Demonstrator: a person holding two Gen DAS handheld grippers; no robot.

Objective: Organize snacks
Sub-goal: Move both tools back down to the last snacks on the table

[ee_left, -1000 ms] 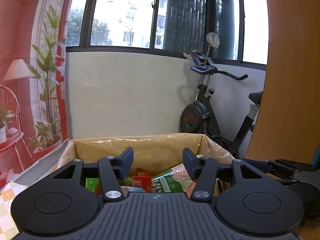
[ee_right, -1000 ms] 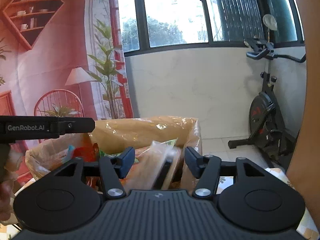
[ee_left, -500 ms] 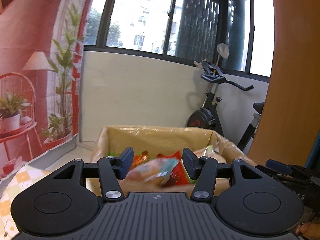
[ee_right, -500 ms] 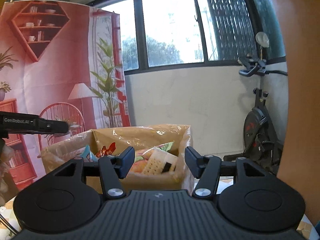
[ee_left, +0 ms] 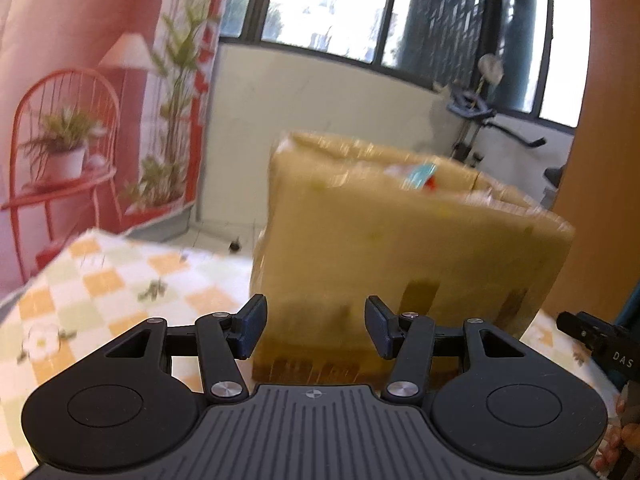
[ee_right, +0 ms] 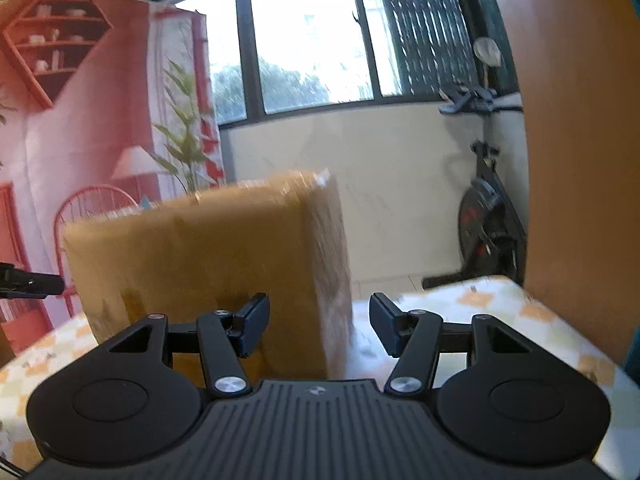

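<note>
A cardboard box [ee_left: 404, 248] wrapped in glossy tape stands on the table. Snack packets [ee_left: 418, 174] poke above its rim in the left wrist view, blurred. My left gripper [ee_left: 315, 326] hangs low in front of the box's near wall, jaws apart with nothing between them. In the right wrist view the same box [ee_right: 208, 256] fills the middle, its contents hidden behind the wall. My right gripper [ee_right: 319, 324] is open and empty, level with the box's right corner. The tip of the other gripper [ee_right: 30, 282] shows at the left edge.
A checked tablecloth [ee_left: 100, 284] covers the table around the box. A red printed backdrop [ee_right: 80, 152] hangs at the left. An exercise bike [ee_right: 486, 208] stands by the far wall under the windows. A brown panel [ee_right: 580, 160] rises at the right.
Both grippers have dropped and drawn back from above the box. The view went from looking into the box at the snacks to facing its outer walls. Jaw gaps are unchanged.
</note>
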